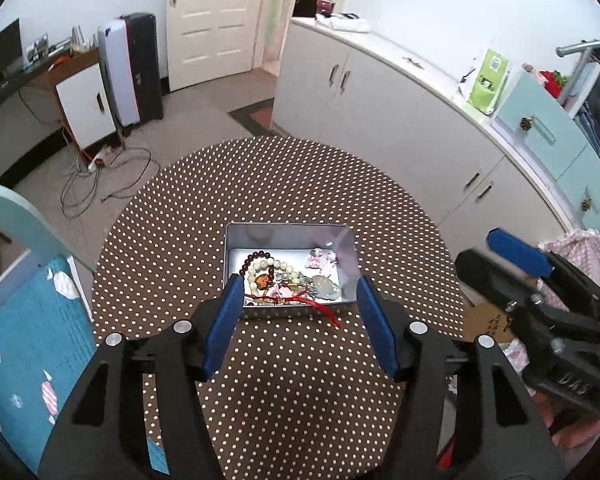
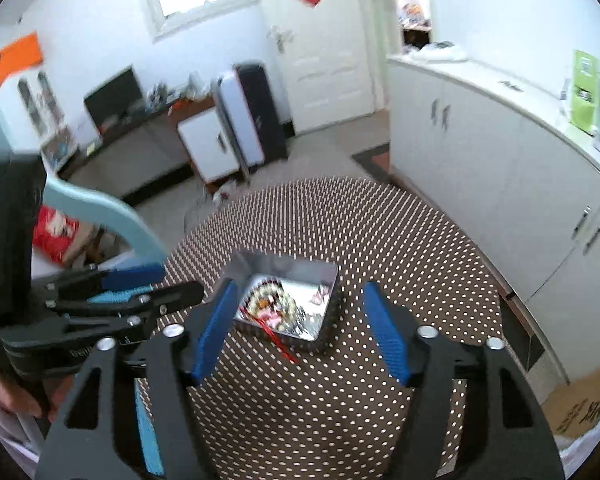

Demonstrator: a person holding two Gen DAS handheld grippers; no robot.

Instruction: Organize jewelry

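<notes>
A silver metal tin (image 1: 288,236) sits in the middle of a round brown polka-dot table (image 1: 260,184). It holds bead bracelets (image 1: 266,266), a pale green pendant (image 1: 327,288), pink charms (image 1: 320,259) and a red tassel cord (image 1: 328,312) that hangs over its front rim. My left gripper (image 1: 300,300) is open and empty, just in front of the tin. My right gripper (image 2: 298,306) is open and empty, above the table near the tin (image 2: 292,268). The right gripper also shows at the right in the left wrist view (image 1: 516,252). The left gripper shows at the left in the right wrist view (image 2: 140,280).
A light blue chair (image 1: 28,280) with a patterned cushion stands left of the table. White cabinets (image 1: 400,92) run along the right wall. A cardboard box (image 2: 580,412) lies on the floor at the right. Cables (image 1: 100,176) lie on the floor beyond the table.
</notes>
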